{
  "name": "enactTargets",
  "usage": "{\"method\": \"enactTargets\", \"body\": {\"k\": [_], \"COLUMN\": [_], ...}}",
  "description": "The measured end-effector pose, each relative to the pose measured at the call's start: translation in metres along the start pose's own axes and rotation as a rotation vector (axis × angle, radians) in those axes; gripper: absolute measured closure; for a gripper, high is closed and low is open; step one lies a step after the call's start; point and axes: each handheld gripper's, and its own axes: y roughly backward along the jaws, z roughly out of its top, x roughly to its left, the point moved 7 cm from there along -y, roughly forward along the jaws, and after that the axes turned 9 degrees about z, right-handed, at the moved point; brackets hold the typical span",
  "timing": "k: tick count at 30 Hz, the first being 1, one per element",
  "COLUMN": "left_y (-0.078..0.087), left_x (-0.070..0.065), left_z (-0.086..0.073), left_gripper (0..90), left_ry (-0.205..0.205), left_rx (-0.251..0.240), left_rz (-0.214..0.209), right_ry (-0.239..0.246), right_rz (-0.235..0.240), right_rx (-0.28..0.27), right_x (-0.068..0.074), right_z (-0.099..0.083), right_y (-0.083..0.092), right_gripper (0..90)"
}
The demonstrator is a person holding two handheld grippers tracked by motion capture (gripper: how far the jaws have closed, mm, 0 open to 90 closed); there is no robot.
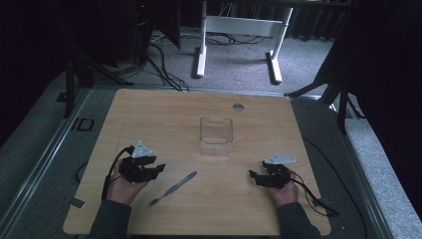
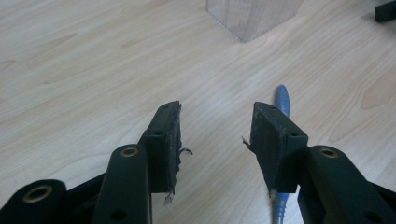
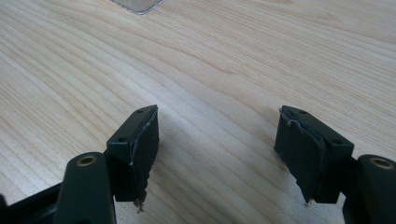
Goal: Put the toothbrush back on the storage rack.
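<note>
Pale wood-grain table (image 1: pixel 164 114). One clear square-walled plastic box (image 1: pixel 216 135) at centre. One slim blue-grey toothbrush (image 1: pixel 173 188) lies flat just beside the left gripper (image 1: pixel 158 169), jaws parted, empty. Right gripper (image 1: pixel 254 175) well apart, jaws spread wide, empty. Worn black pads (image 2: pixel 169 140).

Pale wood-grain table (image 1: pixel 149 114), clear container (image 1: pixel 216 135) at its centre, blue-grey toothbrush (image 1: pixel 173 188) nearer, black grippers (image 1: pixel 160 168) beside toothbrush

Left tool (image 1: pixel 160 168) jaws apart, right tool (image 1: pixel 252 175) jaws wider, both empty
</note>
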Motion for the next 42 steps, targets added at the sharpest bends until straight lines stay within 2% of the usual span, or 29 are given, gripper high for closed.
{"method": "enactTargets", "body": {"k": [18, 42], "left_y": [0.008, 0.01], "left_x": [-0.007, -0.015], "left_z": [0.005, 0.004], "left_gripper": [55.3, 56.6], "left_ry": [-0.044, -0.093], "left_rx": [0.035, 0.101], "left_rz": [-0.032, -0.062], "right_ry": [0.0, -0.002], "right_rz": [0.0, 0.0], "right_rx": [0.001, 0.001], "right_x": [0.0, 0.0], "right_z": [0.0, 0.0], "right_y": [0.0, 0.0], "right_gripper": [29.9, 29.9]}}
